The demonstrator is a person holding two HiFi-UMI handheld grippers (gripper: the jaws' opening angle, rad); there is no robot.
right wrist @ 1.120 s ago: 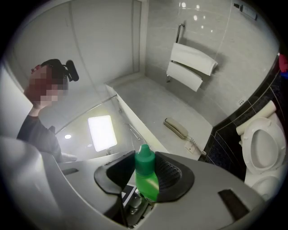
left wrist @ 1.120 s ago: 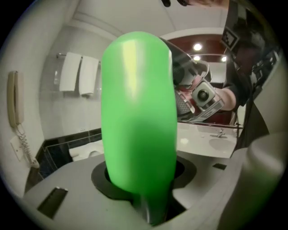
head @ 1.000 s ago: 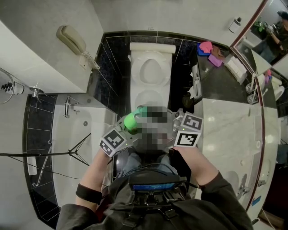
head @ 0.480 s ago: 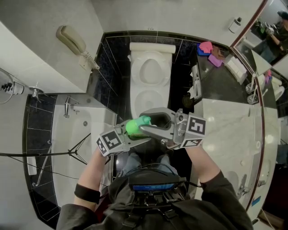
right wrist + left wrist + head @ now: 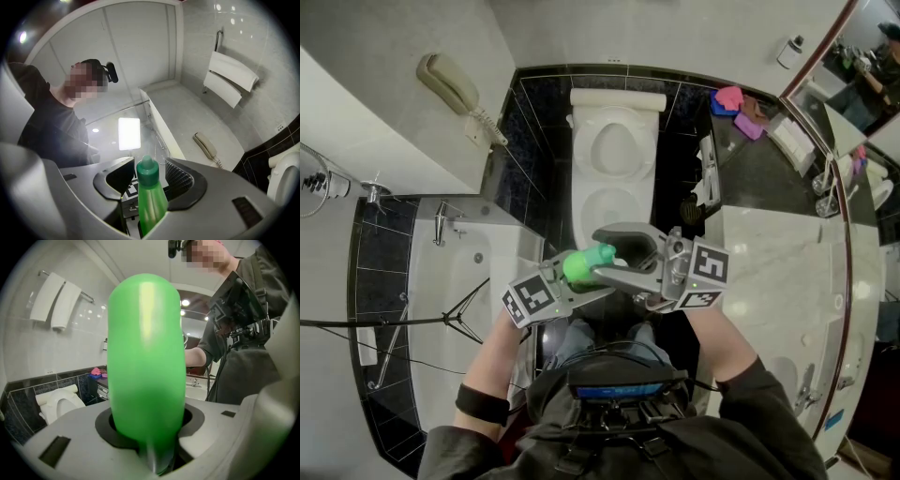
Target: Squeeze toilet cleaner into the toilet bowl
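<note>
Green bottle (image 5: pixel 581 265) pinched by left hand-held gripper (image 5: pixel 567 279), short of toilet (image 5: pixel 614 192). Jaws of right hand-held gripper (image 5: pixel 607 255) just opening, spread around cap (image 5: pixel 147 168), cap on. Likely 0 squeezed yet.

Wall phone (image 5: pixel 448 82) (cream, corded) near bathtub (image 5: pixel 431 281).

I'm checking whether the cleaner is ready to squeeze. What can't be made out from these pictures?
- Green bottle, its label: in the left gripper view it is too close and blurred to read.
- Its cap, sealed or loosened: too small to tell in the right gripper view.
- Toilet: cut off by the right edge of the right gripper view.
- Pink item: too small to identify in the head view.
</note>
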